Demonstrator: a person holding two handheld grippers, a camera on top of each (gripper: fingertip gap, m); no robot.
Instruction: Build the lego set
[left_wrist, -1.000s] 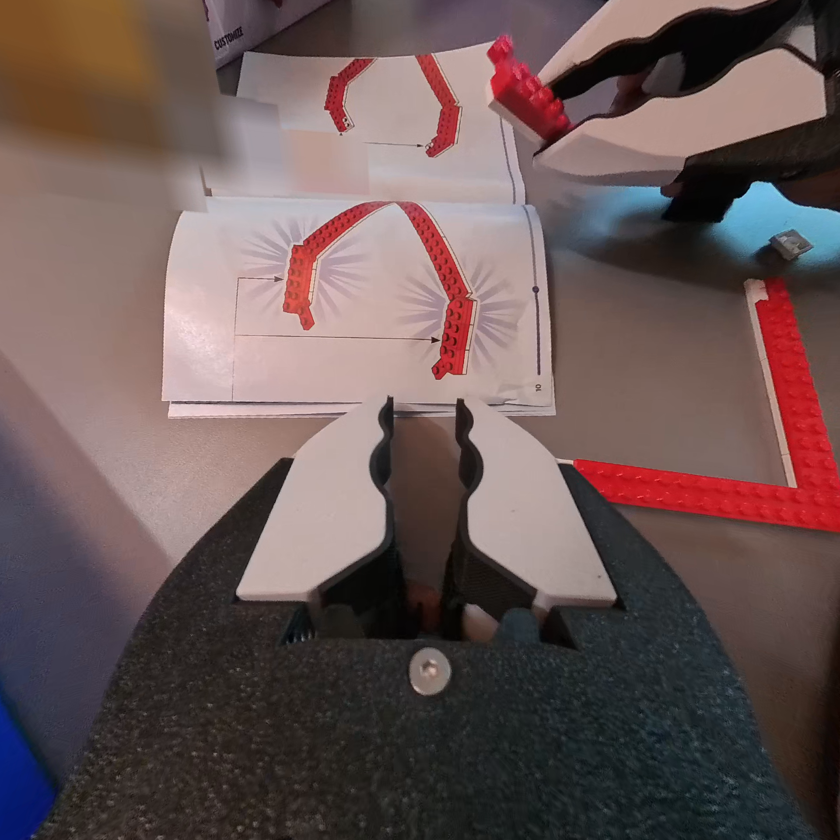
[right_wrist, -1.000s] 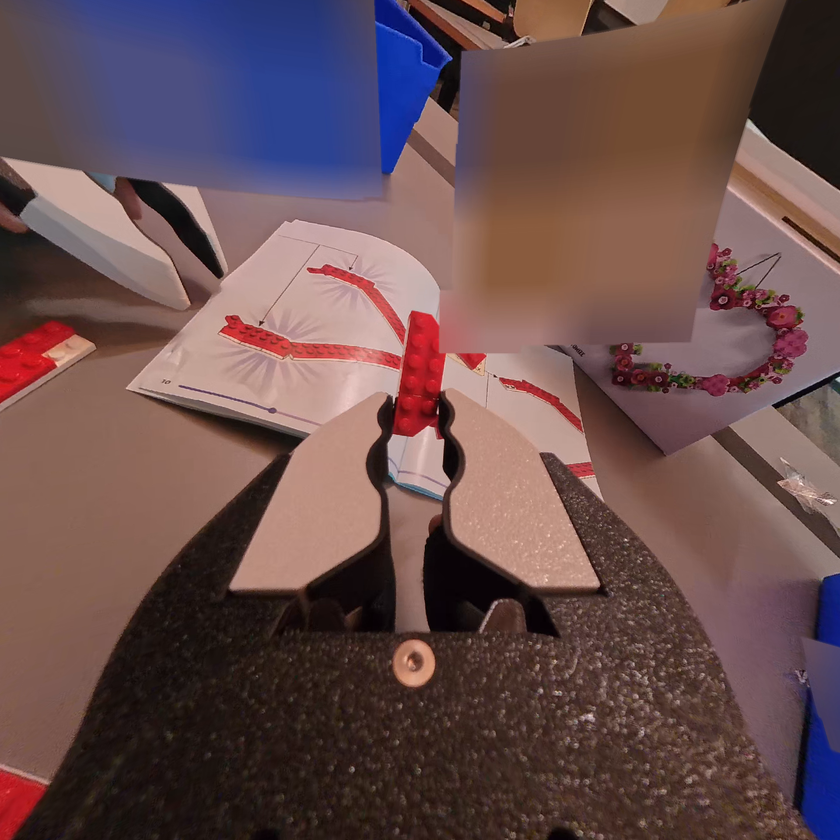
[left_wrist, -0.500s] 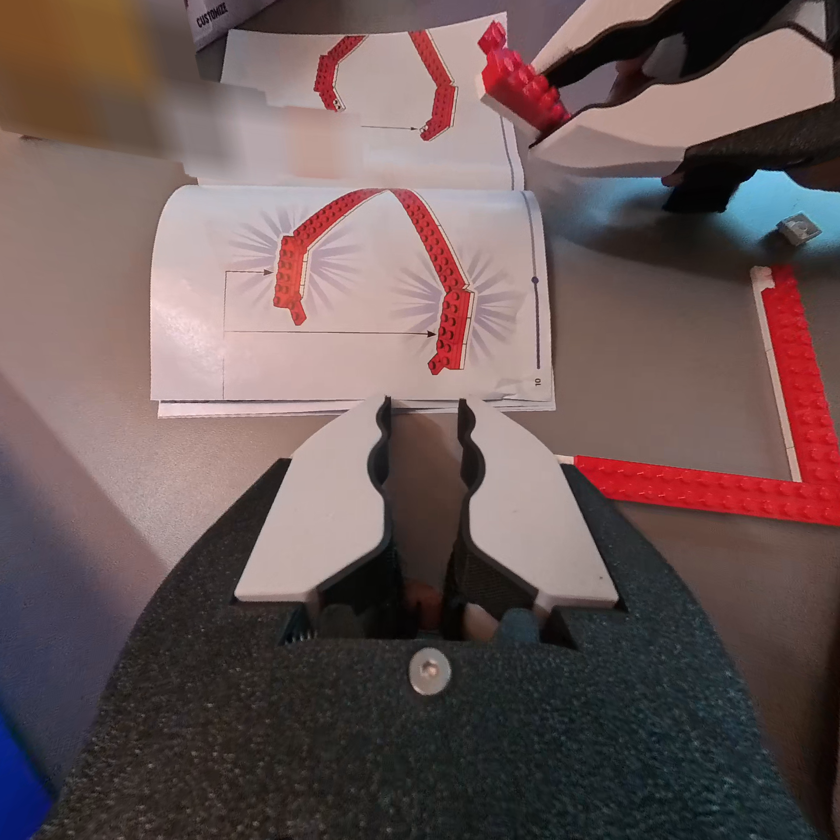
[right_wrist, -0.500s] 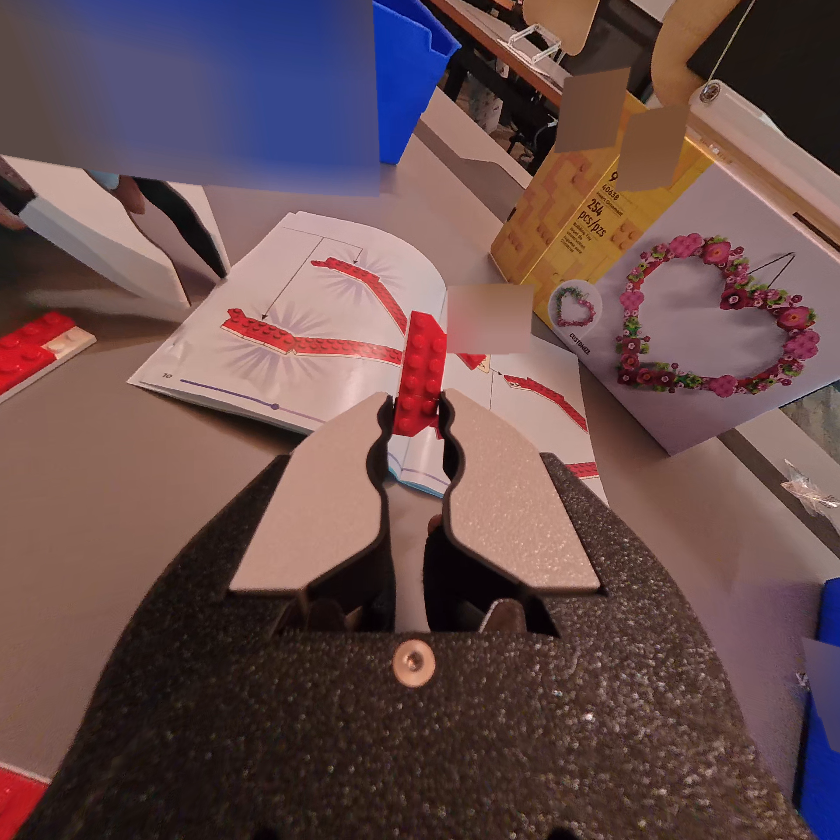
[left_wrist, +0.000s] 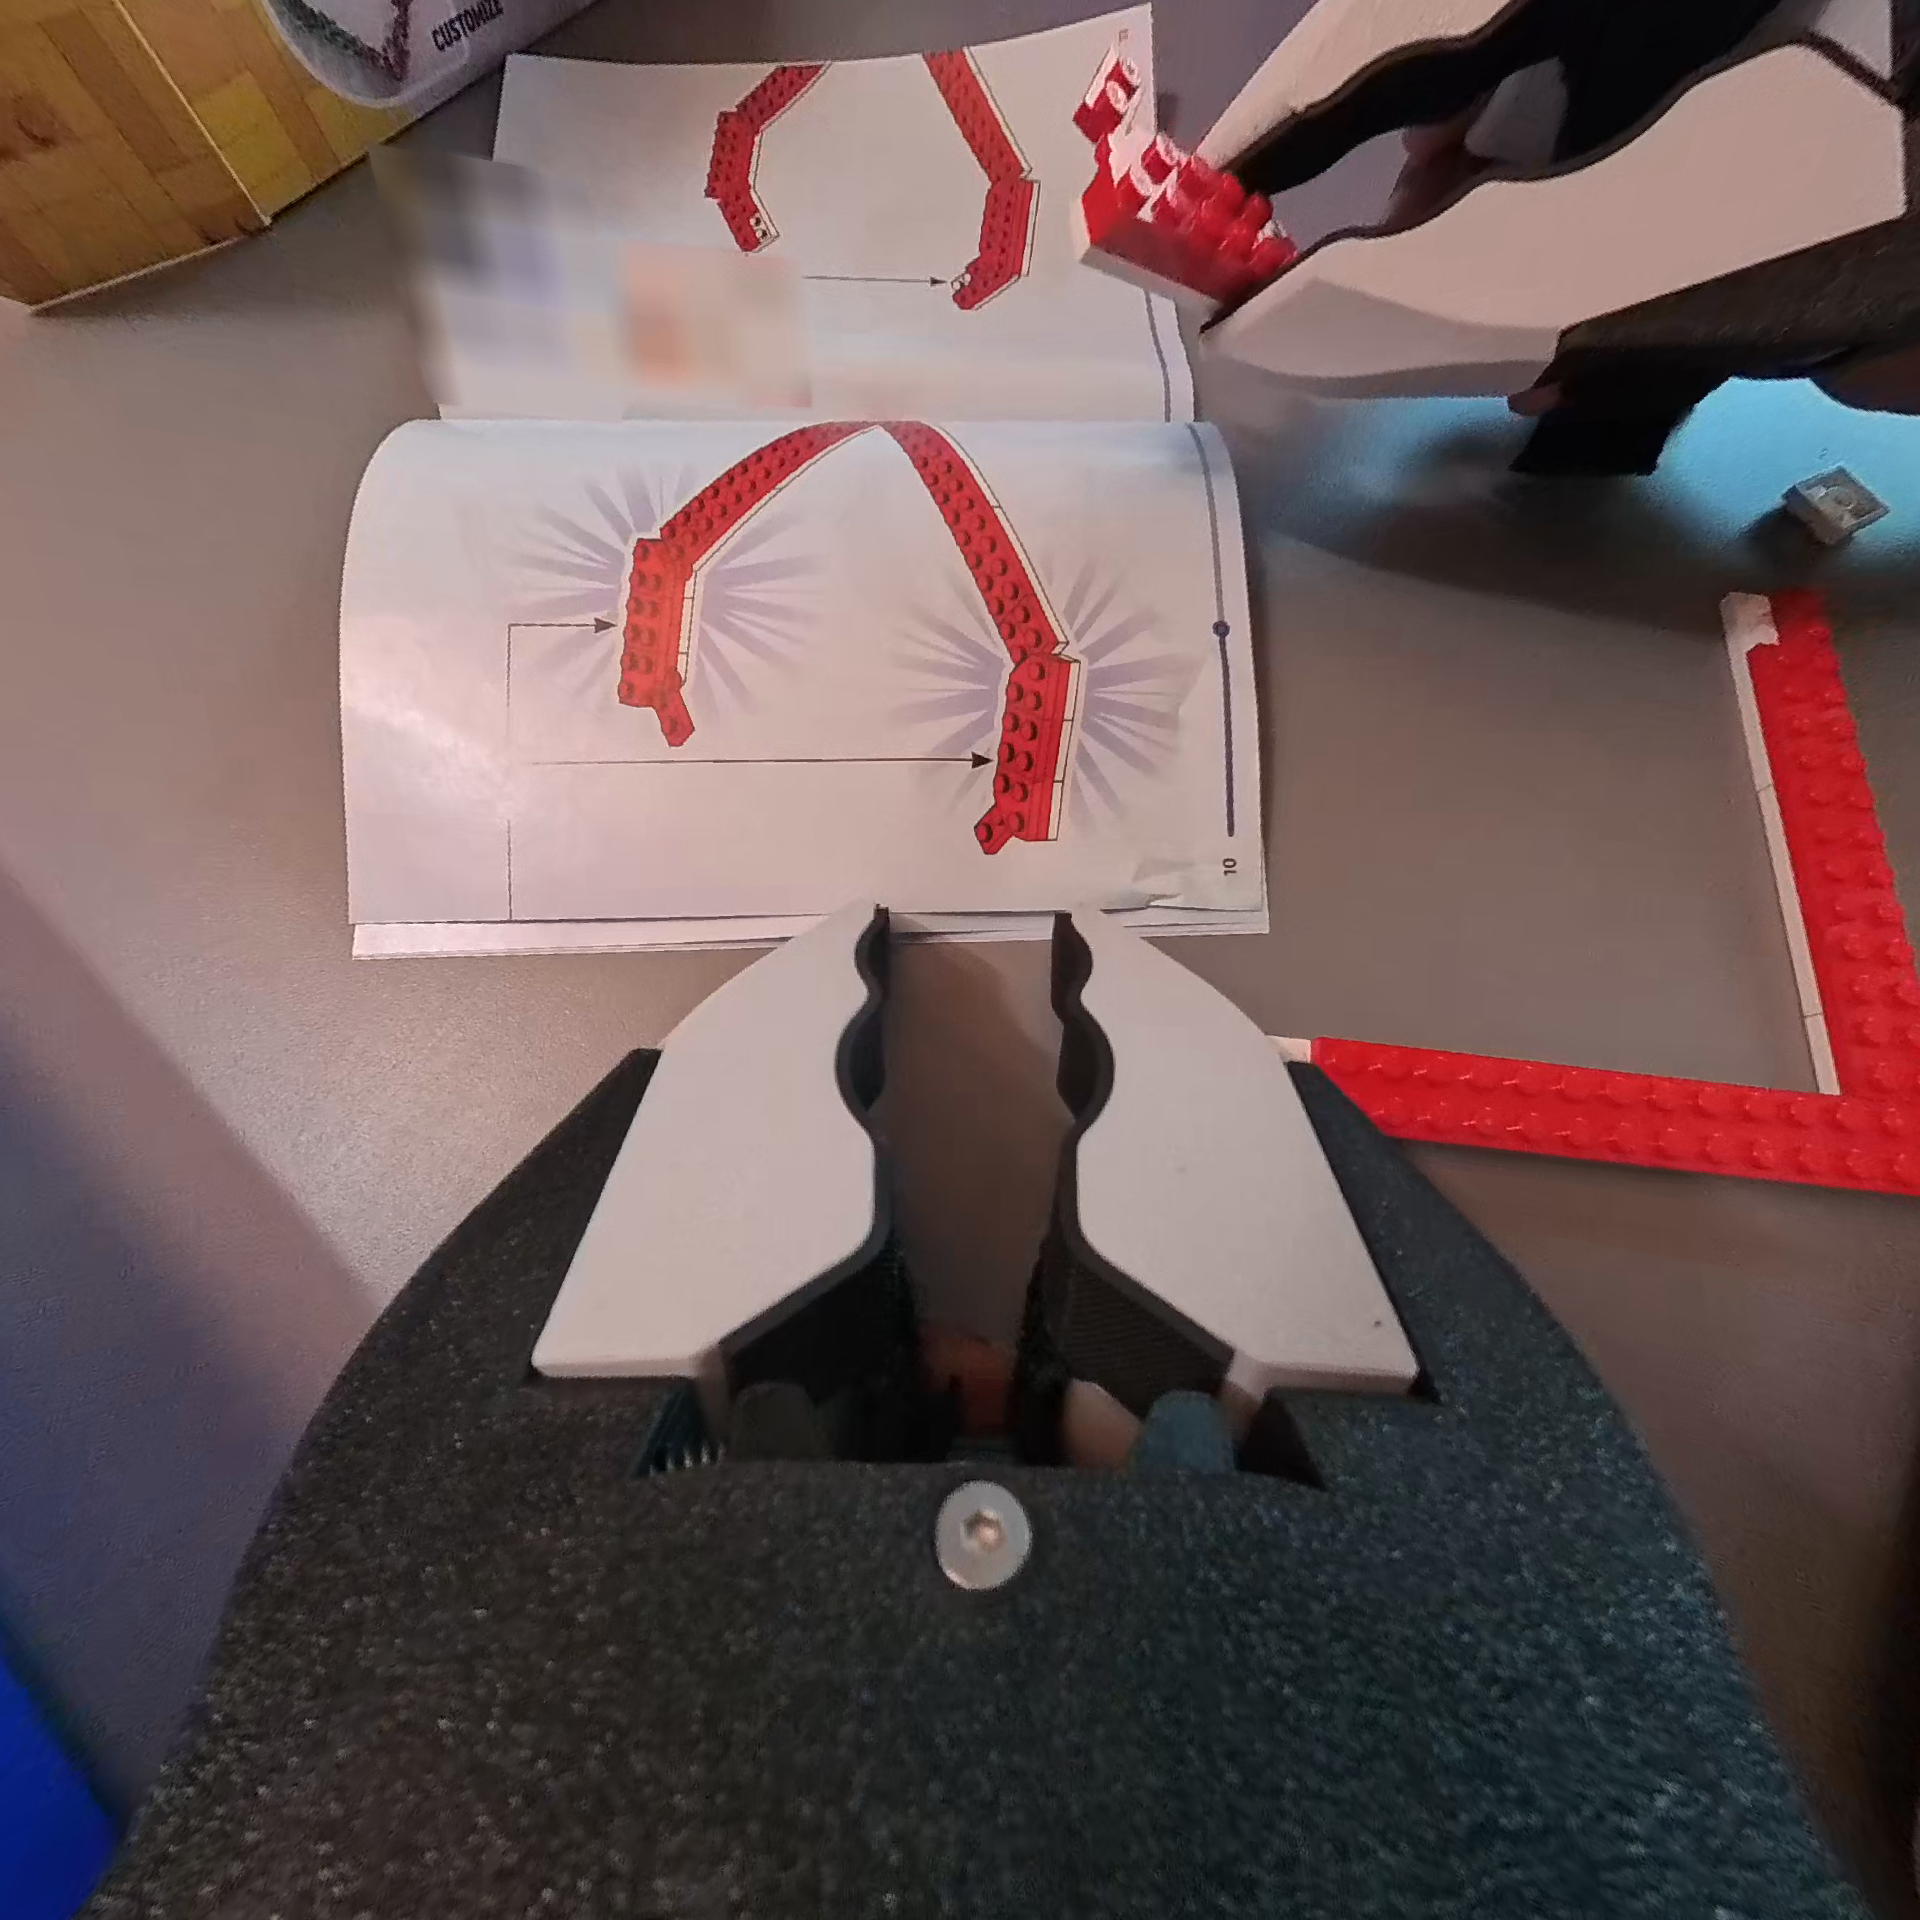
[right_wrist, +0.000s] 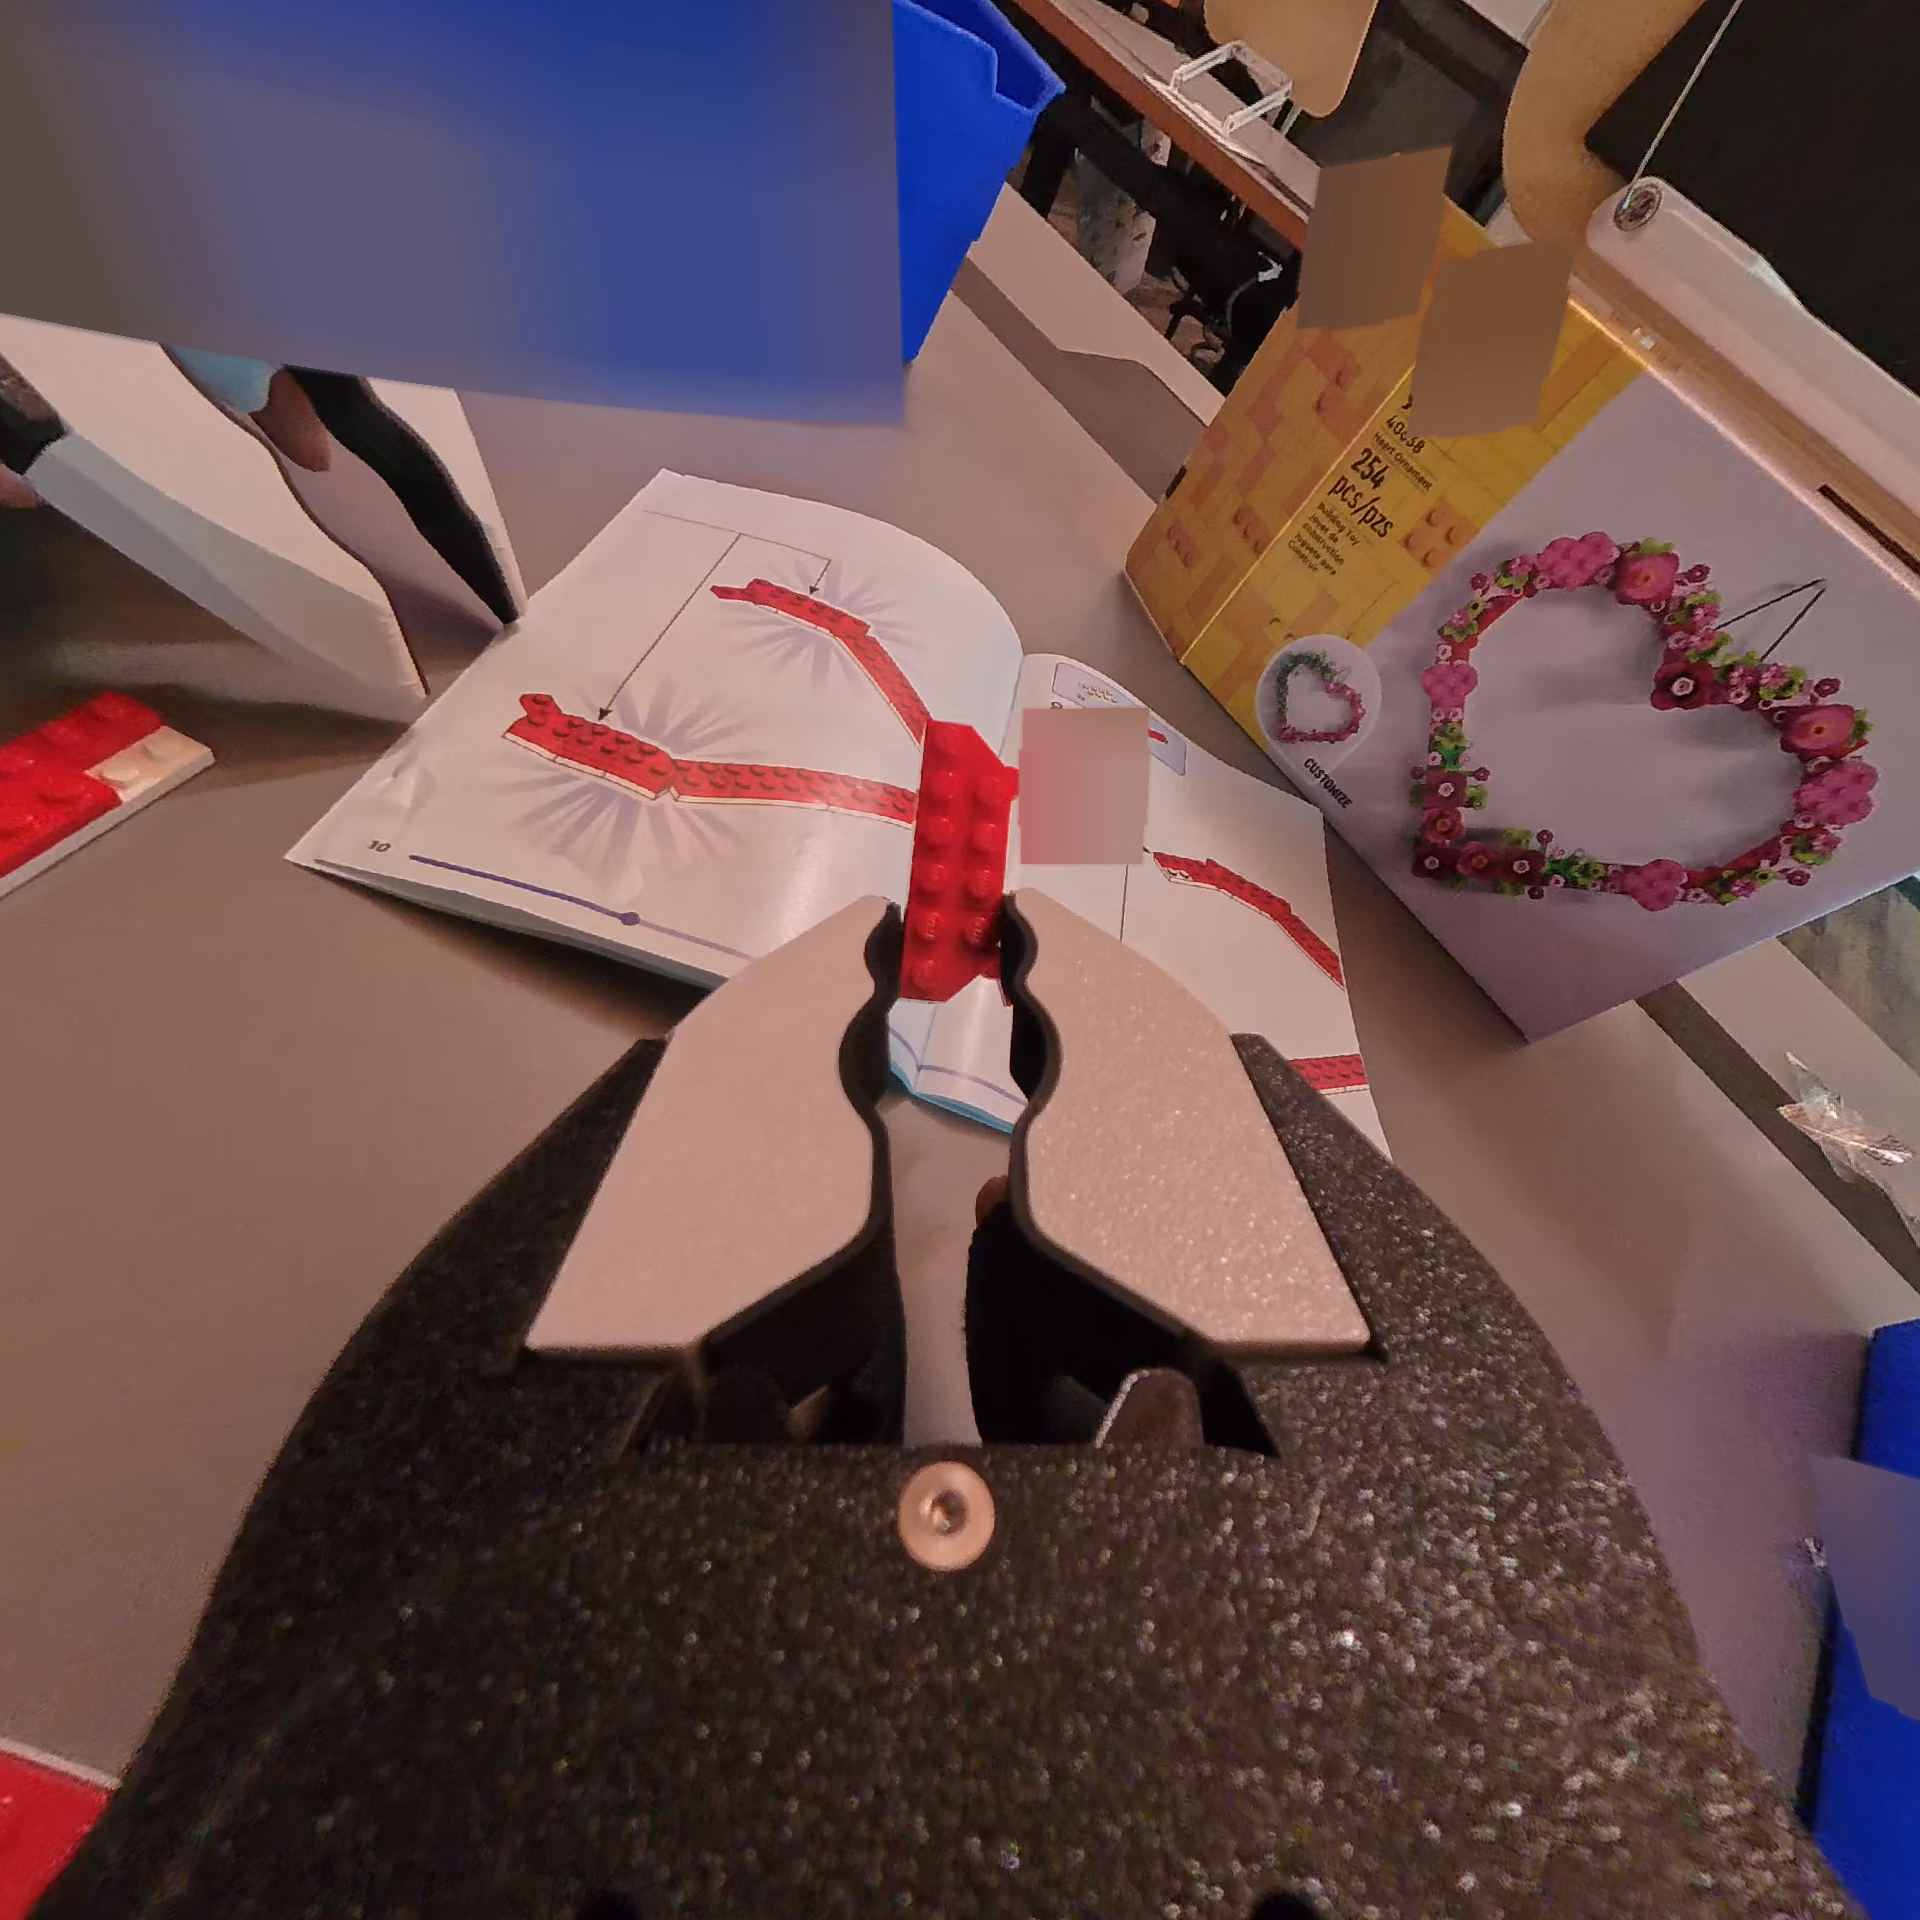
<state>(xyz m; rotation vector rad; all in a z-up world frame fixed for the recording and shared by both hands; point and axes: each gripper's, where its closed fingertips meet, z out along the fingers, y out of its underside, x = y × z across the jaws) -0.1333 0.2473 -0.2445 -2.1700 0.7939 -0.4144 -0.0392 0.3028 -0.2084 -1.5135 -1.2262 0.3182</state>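
Plainly, the red L-shaped frame (left_wrist: 1621, 1117), long and thin, lies on the desk (left_wrist: 1455, 831) at right, light and likely flexing if lifted by one end. One red plate piece (right_wrist: 956, 862), stiff and slick, sits clamped in the right gripper (right_wrist: 951, 935) at frame centre. The left gripper (left_wrist: 966, 935) hangs empty, jaws narrowly parted. One small grey piece (left_wrist: 1834, 506) lies at upper right.

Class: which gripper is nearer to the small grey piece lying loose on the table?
Right. The right gripper, holding a red piece, hangs just beside the grey piece; the left gripper sits farther off, at the booklet's edge.
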